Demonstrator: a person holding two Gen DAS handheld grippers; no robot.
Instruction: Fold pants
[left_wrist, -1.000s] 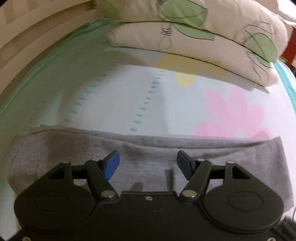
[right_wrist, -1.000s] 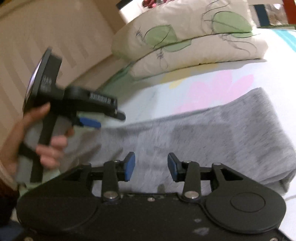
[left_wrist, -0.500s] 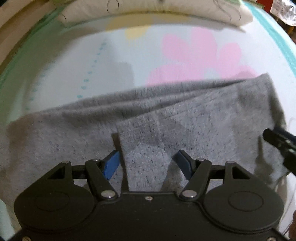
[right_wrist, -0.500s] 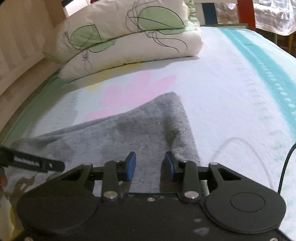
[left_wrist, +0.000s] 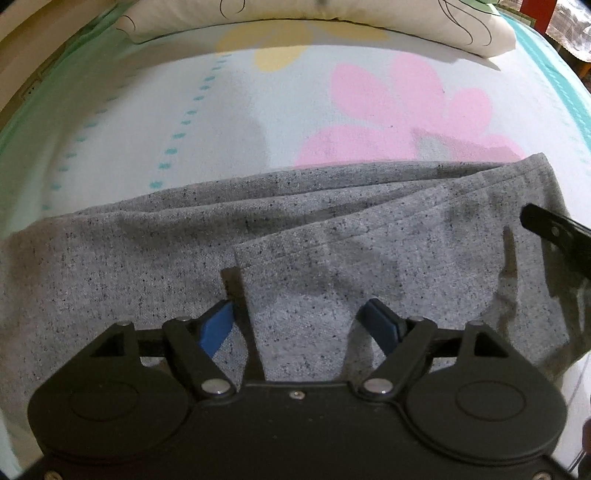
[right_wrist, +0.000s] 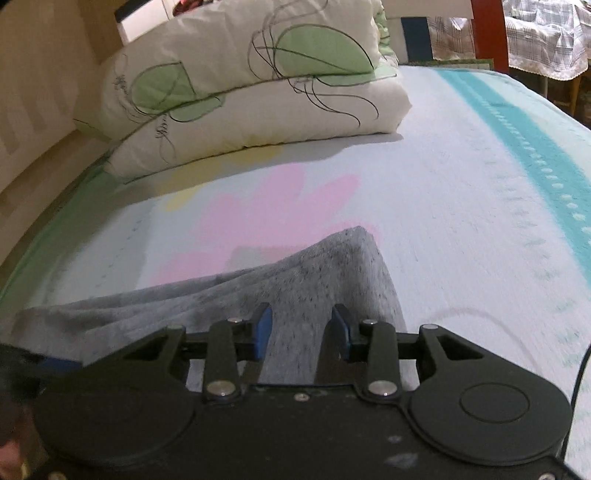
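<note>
The grey speckled pants (left_wrist: 332, 236) lie across the bed, one layer folded over another. My left gripper (left_wrist: 299, 317) is open just above them, its blue pads on either side of the top layer's left edge. The pants also show in the right wrist view (right_wrist: 295, 273). My right gripper (right_wrist: 299, 332) is open over their right end, pads apart with cloth seen between them. The right gripper's black finger (left_wrist: 554, 232) shows at the right edge of the left wrist view.
The bed sheet (left_wrist: 221, 122) is pale with pink and yellow flowers and a teal stripe (right_wrist: 535, 147). Two stacked pillows (right_wrist: 240, 92) lie at the head of the bed. A beige wall is at the left. A black cable (right_wrist: 580, 373) runs at the right.
Both grippers moved right along the pants. One end of the pants now lies folded over the rest. The left gripper tilted down toward the cloth. Both stay open.
</note>
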